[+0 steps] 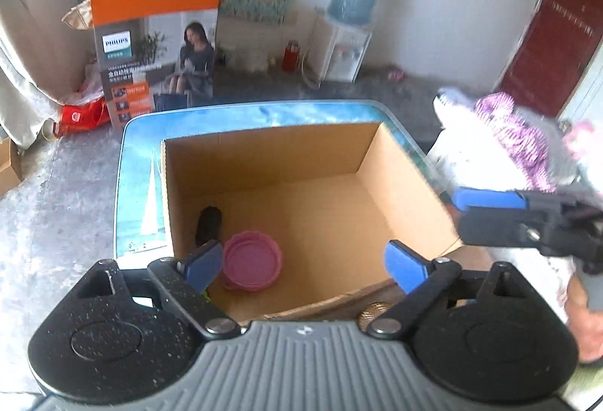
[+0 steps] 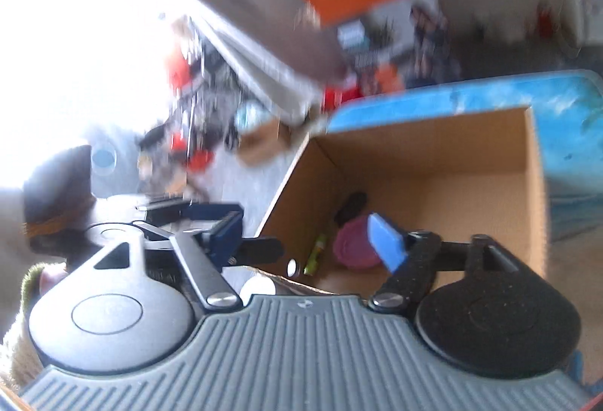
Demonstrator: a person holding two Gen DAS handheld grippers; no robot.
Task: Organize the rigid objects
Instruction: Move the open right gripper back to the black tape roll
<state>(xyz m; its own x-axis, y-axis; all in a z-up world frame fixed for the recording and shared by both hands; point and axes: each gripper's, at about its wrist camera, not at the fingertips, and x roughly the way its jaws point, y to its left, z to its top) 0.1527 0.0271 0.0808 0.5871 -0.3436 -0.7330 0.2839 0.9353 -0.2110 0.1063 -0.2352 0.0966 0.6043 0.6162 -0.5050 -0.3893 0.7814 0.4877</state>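
An open cardboard box (image 1: 282, 162) stands on a blue picture-topped table (image 1: 141, 162). On its floor lie a pink bowl (image 1: 252, 260) and a black object (image 1: 209, 224). My left gripper (image 1: 305, 266) hangs open above the box's near side, with nothing between its blue pads. My right gripper's blue fingertip (image 1: 486, 199) shows over the box's right wall. In the blurred right wrist view my right gripper (image 2: 307, 237) is open and empty above the box (image 2: 433, 147). Below it are the pink bowl (image 2: 354, 245), the black object (image 2: 352, 205) and a yellow-green tube (image 2: 316, 252).
A tall orange printed carton (image 1: 154, 34) stands on the floor behind the table, with a red bag (image 1: 83, 113) beside it. A water dispenser (image 1: 350, 34) is against the back wall, and a red door (image 1: 546, 34) at right. White and purple cloth (image 1: 501, 132) is piled right of the box.
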